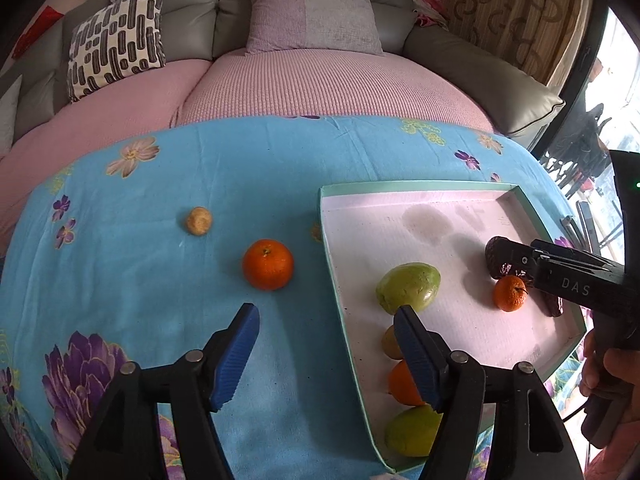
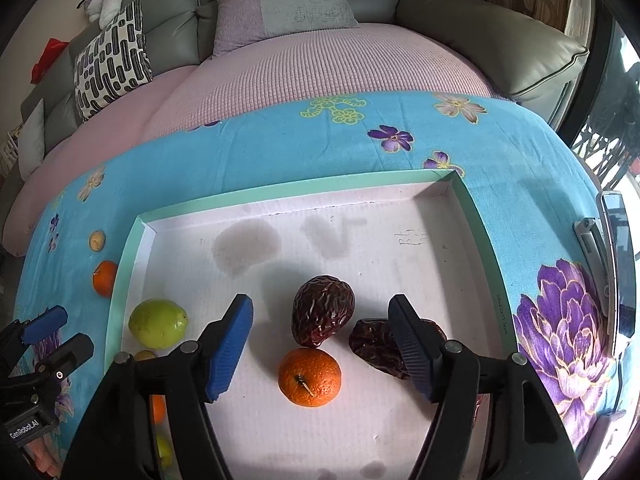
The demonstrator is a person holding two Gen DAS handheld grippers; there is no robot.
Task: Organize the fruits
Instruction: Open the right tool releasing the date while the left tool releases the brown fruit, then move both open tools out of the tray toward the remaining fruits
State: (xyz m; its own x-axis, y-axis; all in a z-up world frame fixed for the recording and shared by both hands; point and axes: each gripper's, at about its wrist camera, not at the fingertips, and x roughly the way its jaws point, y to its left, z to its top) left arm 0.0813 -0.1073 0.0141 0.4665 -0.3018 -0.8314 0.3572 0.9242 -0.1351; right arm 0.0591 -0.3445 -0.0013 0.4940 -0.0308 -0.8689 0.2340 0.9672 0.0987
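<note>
fruit left outside: an orange and a small tan fruit lie on the blue floral cloth, well apart from each other, the orange nearer the tray's left wall
fruit in the tray: a small orange sits just in front of a wrinkled dark fruit, a second dark fruit just beside; a green fruit and more fruit line the left wall
tray: shallow, mint-rimmed, pale floor partly bare
left gripper: fingers spread wide, holding nothing, poised over the cloth short of the loose orange
right gripper: fingers spread wide, empty, over the small orange in the tray
step: judged mid-sort, two pieces not yet in
next move: likely the left gripper goes forward, straddles the orange, closes gently so it does not roll
</note>
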